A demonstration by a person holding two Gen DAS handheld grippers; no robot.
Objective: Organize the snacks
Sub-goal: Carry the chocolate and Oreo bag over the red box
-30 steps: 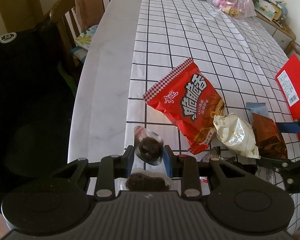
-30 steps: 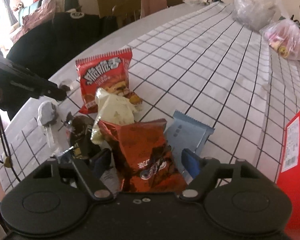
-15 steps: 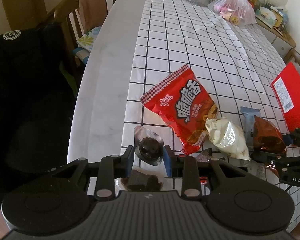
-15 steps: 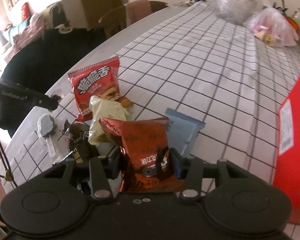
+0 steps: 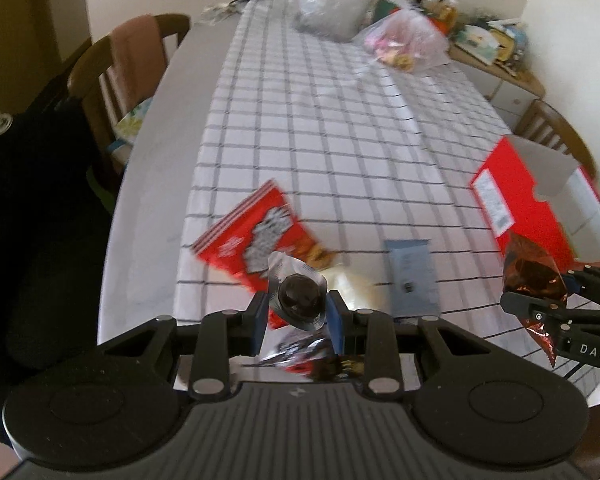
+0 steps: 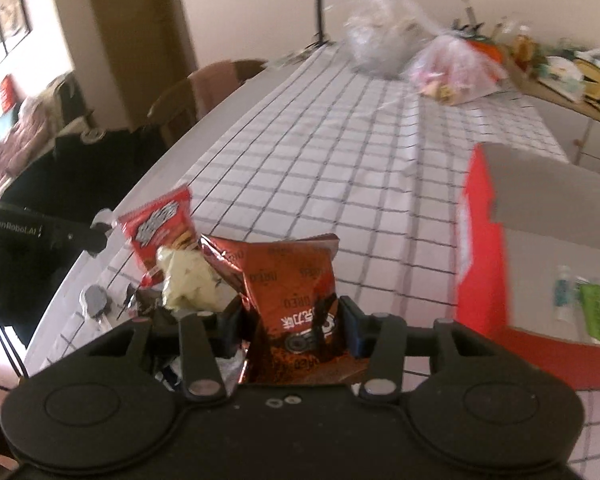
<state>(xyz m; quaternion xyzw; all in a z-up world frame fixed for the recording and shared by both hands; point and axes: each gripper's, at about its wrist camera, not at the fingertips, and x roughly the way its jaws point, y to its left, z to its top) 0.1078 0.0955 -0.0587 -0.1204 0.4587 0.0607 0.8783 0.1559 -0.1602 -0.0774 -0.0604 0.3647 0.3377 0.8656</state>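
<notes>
The red snack bag (image 5: 260,240) was blurred, its print unreadable. A dark wrapper (image 5: 320,360) was largely hidden behind the left gripper (image 5: 298,312). The red box (image 6: 540,260) was cut off by the right-wrist frame's edge.

My left gripper (image 5: 299,307) clamps a clear-wrapped chocolate ball (image 5: 300,295) above the checked tablecloth (image 5: 332,128). Beyond lie a red chip bag (image 5: 256,240) and blue packet (image 5: 412,276); my right gripper (image 5: 556,300) pinches a brown Oreo packet (image 5: 532,276) beside the red box (image 5: 540,204).

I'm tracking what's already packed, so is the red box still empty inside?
No: the right wrist view shows the open red box already holding a green packet and a small pale tube.
</notes>
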